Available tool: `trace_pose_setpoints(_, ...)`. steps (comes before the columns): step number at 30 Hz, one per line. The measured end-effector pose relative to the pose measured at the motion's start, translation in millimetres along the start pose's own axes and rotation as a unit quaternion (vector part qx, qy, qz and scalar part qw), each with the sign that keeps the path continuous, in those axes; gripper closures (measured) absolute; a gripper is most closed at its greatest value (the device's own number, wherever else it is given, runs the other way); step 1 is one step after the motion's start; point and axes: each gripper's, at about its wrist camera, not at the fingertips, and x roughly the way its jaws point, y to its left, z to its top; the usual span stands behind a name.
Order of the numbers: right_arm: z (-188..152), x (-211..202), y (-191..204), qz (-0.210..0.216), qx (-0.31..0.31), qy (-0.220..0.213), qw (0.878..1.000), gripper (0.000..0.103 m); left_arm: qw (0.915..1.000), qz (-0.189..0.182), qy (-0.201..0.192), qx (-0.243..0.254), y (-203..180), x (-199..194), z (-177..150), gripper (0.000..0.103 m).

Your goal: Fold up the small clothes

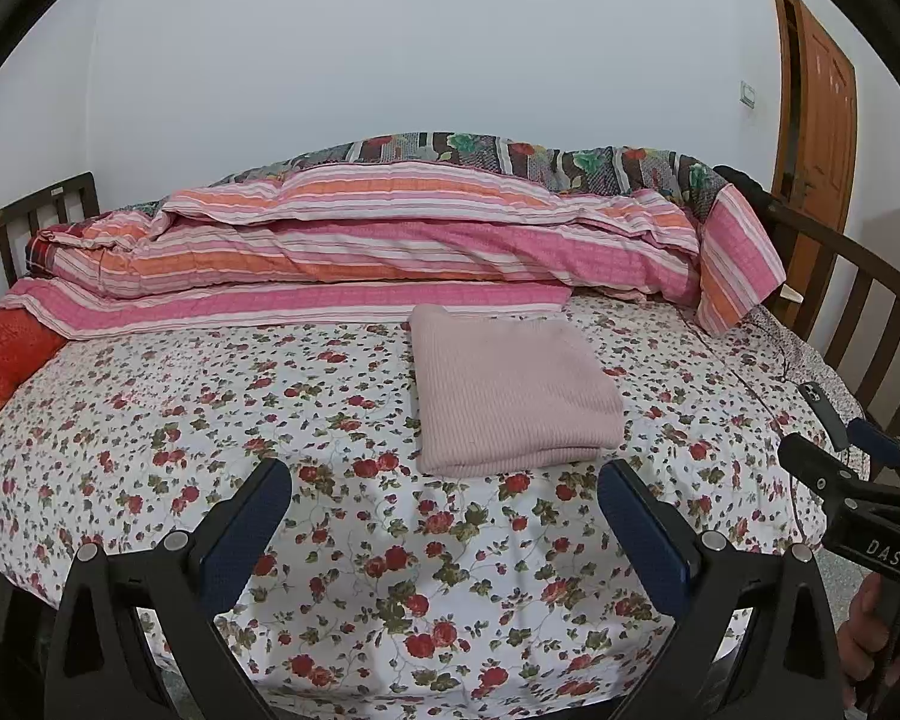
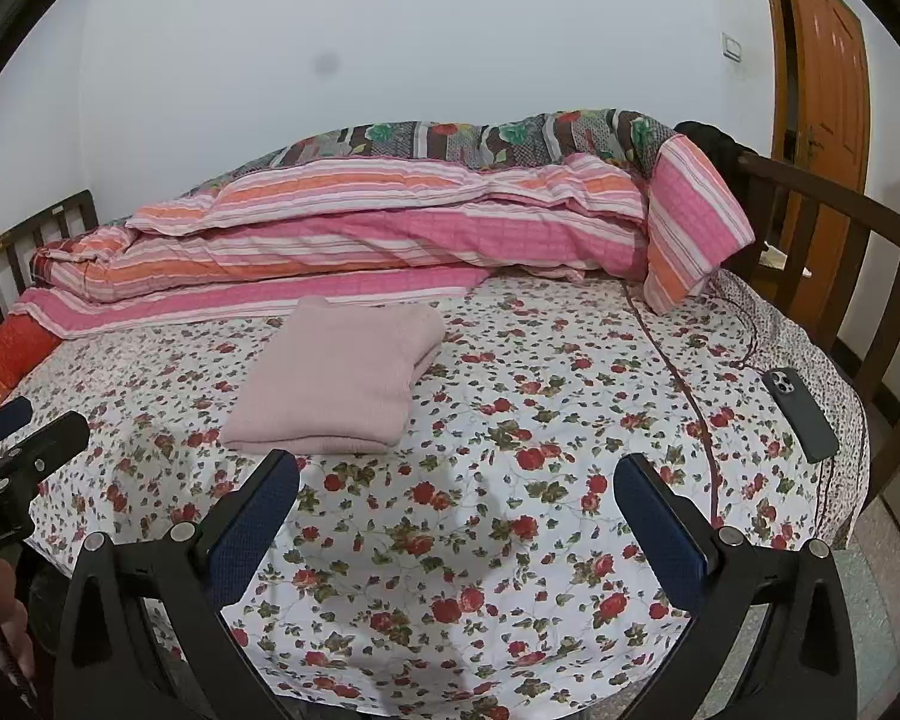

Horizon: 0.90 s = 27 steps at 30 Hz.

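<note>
Item: pink garment (image 1: 513,393), lying mid-bed (image 1: 210,420) on the floral sheet, already a neat rectangle with layered edges facing the grippers.
Left gripper (image 1: 444,498): wide, empty, short of the garment.
Right gripper (image 2: 456,492): wide, empty, to the garment's right.
Also present: quilt (image 1: 390,240) along the wall, phone (image 2: 801,414) at the bed's edge.
Status: folding appears complete; no unfolded clothes visible.
</note>
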Motion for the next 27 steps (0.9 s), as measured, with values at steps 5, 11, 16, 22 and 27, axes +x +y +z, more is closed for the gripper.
trace_pose_setpoints(5, 0.1, 0.2, 0.0, 0.001, 0.001, 0.000, 1.000, 0.000, 1.0000, -0.001, 0.001, -0.001, -0.9, 1.1, -0.1, 0.000)
trace_pose_setpoints(11, 0.1, -0.8, 1.5, 0.000, 0.002, 0.001, 1.000, 0.000, 1.0000, -0.001, 0.000, -0.001, -1.3, 1.6, 0.1, 0.000)
trace_pose_setpoints(16, 0.2, -1.1, 0.7, 0.001, 0.002, 0.000, 1.000, 0.000, 1.0000, -0.001, 0.000, -0.002, -1.4, 1.7, -0.3, 0.000)
trace_pose_setpoints(22, 1.5, -2.5, 4.1, 0.001, 0.004, -0.002, 1.000, 0.000, 1.0000, -0.001, 0.000, -0.002, -1.8, 3.0, 0.8, 0.000)
trace_pose_setpoints(27, 3.6, -1.8, 6.5, 0.002, 0.006, -0.003, 1.000, 0.000, 1.0000, -0.003, -0.003, -0.005, -1.4, 5.0, 3.1, 0.000)
